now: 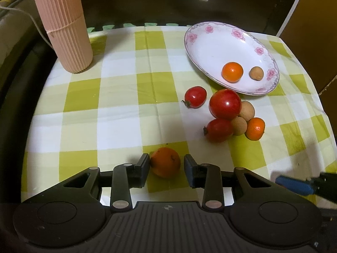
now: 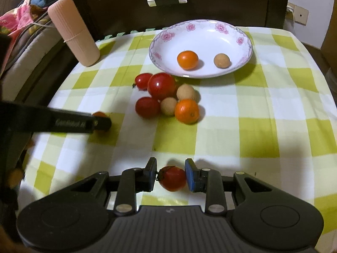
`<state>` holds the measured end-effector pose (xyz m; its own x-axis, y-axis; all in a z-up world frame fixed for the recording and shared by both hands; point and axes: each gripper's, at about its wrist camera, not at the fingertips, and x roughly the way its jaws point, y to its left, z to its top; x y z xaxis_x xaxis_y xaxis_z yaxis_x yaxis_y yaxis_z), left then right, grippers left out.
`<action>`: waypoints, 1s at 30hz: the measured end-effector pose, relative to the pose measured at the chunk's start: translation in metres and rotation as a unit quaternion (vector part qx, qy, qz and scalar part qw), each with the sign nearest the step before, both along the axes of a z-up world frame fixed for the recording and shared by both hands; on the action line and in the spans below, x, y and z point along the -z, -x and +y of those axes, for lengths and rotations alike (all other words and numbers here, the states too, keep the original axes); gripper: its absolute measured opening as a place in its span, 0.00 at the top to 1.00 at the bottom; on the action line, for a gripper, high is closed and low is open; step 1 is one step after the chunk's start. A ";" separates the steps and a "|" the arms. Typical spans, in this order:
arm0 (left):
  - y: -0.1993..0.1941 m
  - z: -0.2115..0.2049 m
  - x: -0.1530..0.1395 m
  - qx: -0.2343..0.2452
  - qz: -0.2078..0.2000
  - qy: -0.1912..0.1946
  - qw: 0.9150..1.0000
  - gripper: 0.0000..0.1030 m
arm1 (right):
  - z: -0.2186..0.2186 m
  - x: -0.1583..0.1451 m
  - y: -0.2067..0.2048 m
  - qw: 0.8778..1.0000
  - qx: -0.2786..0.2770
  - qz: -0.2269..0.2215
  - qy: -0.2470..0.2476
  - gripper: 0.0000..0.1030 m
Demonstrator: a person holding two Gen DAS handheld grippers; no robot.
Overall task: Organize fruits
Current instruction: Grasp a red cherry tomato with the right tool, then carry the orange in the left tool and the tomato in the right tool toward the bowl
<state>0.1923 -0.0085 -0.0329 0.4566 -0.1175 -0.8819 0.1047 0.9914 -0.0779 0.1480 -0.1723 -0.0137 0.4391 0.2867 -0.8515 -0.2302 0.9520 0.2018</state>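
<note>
Fruits lie on the checked table: an orange sits between the left tool's open jaws, touching only the left pad. Right tool is closed on a tomato. A plate behind holds two fruits.

An orange and a longan lie in the plate; just before it cluster tomatoes, longans and an orange.
</note>
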 end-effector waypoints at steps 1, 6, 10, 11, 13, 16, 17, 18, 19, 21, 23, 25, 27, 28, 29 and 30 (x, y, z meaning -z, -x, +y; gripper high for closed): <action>-0.001 0.000 0.001 0.000 0.001 0.001 1.000 0.53 | -0.001 0.000 0.002 1.000 -0.001 0.001 0.001 0.72; -0.006 -0.001 0.009 -0.005 0.010 -0.004 1.000 0.38 | -0.006 0.010 0.003 1.000 0.005 0.011 0.007 0.72; -0.009 0.000 0.012 -0.008 0.006 -0.009 1.000 0.34 | -0.009 0.013 0.000 1.000 0.010 0.014 0.001 0.72; -0.009 -0.001 0.013 -0.006 0.005 -0.013 1.000 0.36 | -0.009 0.013 0.000 1.000 0.010 0.012 -0.001 0.72; -0.008 -0.003 0.014 -0.001 0.001 -0.024 1.000 0.39 | -0.010 0.013 0.000 1.000 0.008 0.011 -0.003 0.72; -0.005 -0.006 0.012 0.006 -0.005 -0.029 1.000 0.61 | -0.012 0.014 0.001 1.000 0.004 0.007 -0.007 0.72; -0.005 -0.006 0.011 0.009 -0.006 -0.028 1.000 0.61 | -0.012 0.013 0.002 1.000 0.002 0.005 -0.008 0.72; -0.003 -0.007 0.010 0.014 -0.007 -0.027 1.000 0.61 | -0.012 0.013 0.003 1.000 0.001 0.004 -0.007 0.72; -0.003 -0.009 0.009 0.018 -0.009 -0.031 0.999 0.61 | -0.011 0.013 0.004 1.000 -0.002 0.001 -0.004 0.72; -0.001 -0.012 0.009 0.026 -0.012 -0.035 0.999 0.61 | -0.009 0.013 0.006 1.000 -0.009 -0.005 0.005 0.72; 0.001 -0.012 0.010 0.031 -0.009 -0.028 0.999 0.61 | -0.007 0.013 0.008 1.000 -0.016 -0.012 0.013 0.72; 0.002 -0.013 0.010 0.037 -0.008 -0.025 0.999 0.61 | -0.006 0.013 0.011 0.999 -0.024 -0.017 0.019 0.72; 0.002 -0.014 0.011 0.039 -0.007 -0.022 0.999 0.60 | -0.006 0.013 0.012 0.999 -0.026 -0.016 0.019 0.72; 0.002 -0.014 0.012 0.040 -0.004 -0.021 0.999 0.60 | -0.007 0.014 0.012 0.999 -0.029 -0.014 0.017 0.71; 0.002 -0.015 0.013 0.041 -0.003 -0.021 0.999 0.60 | -0.008 0.014 0.013 0.999 -0.028 -0.015 0.014 0.71; 0.002 -0.015 0.014 0.042 -0.003 -0.022 0.999 0.60 | -0.009 0.014 0.013 0.999 -0.028 -0.015 0.011 0.70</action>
